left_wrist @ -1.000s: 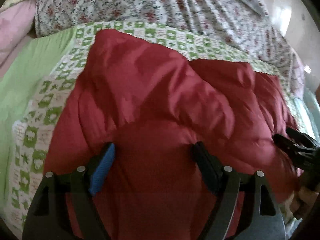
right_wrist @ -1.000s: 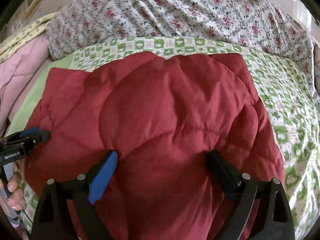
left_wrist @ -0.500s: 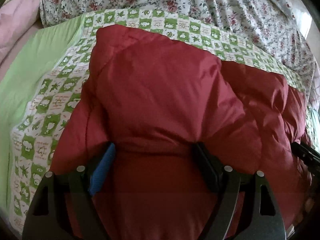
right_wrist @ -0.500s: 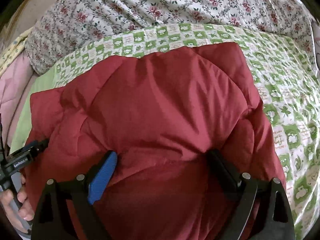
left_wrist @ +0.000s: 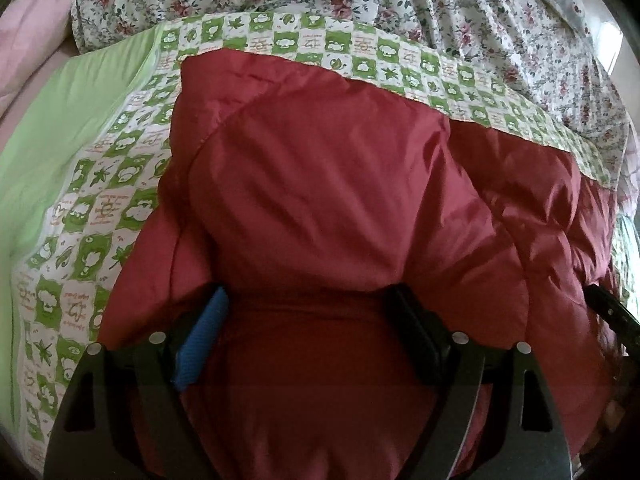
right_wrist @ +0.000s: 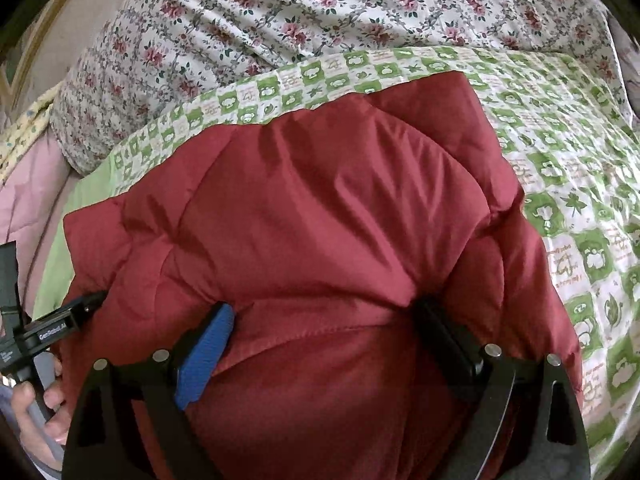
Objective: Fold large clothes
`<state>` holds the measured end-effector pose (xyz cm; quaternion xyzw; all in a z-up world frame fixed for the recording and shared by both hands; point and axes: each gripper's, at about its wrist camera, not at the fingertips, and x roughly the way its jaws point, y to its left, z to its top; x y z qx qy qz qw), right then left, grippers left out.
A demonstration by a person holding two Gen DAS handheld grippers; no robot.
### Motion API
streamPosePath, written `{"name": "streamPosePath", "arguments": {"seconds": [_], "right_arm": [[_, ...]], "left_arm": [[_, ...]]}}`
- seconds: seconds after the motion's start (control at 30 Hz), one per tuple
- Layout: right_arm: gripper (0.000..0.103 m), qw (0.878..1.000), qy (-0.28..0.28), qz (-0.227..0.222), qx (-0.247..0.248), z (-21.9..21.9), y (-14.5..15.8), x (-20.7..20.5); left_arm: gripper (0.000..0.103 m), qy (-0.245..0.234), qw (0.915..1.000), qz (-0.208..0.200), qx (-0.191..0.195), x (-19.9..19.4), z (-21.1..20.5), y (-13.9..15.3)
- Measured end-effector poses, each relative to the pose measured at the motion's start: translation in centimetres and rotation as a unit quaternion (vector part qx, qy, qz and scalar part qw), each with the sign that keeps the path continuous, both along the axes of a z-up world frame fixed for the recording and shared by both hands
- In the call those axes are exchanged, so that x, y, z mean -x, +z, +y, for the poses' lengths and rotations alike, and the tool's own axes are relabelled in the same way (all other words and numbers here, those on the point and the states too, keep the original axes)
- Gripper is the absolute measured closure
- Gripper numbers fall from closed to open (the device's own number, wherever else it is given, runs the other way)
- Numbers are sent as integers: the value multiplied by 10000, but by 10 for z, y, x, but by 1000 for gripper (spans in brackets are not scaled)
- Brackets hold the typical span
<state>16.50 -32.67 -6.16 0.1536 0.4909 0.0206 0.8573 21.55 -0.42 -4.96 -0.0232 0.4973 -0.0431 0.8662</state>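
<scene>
Red quilted fabric fills both wrist views: we see a padded red jacket lying on the bed, on a green-and-white checked sheet, with a floral duvet heaped beyond it. The garment's long axis runs left to right across the bed; its far edge lies along the checked border, parallel to the duvet. Which end is the collar we cannot tell.

Our left tool has its jaws spread wide, a bunched fold of the jacket's near edge lying between the blue pad and the black one. Our right tool stands the same way, wide, with red fabric bulging between its fingers. Whether either actually pinches the cloth we cannot tell.

In the right wrist view the left tool pokes in at the jacket's left end, with our left hand around its grip.
</scene>
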Motion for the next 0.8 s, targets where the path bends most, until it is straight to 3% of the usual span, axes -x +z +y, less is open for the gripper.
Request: {"name": "streamPosePath", "arguments": {"seconds": [0.27, 0.5, 0.8], "right_arm": [[10, 9996, -175, -171, 131, 0, 2, 8], [10, 9986, -229, -469, 108, 0, 31, 41], [9, 9933, 750, -607, 639, 42, 62, 97]], "left_arm": [[19, -200, 9991, -259, 278, 45, 9, 30], [19, -397, 9967, -311, 629, 95, 14, 44], [19, -546, 9964, -171, 634, 124, 1, 38]]}}
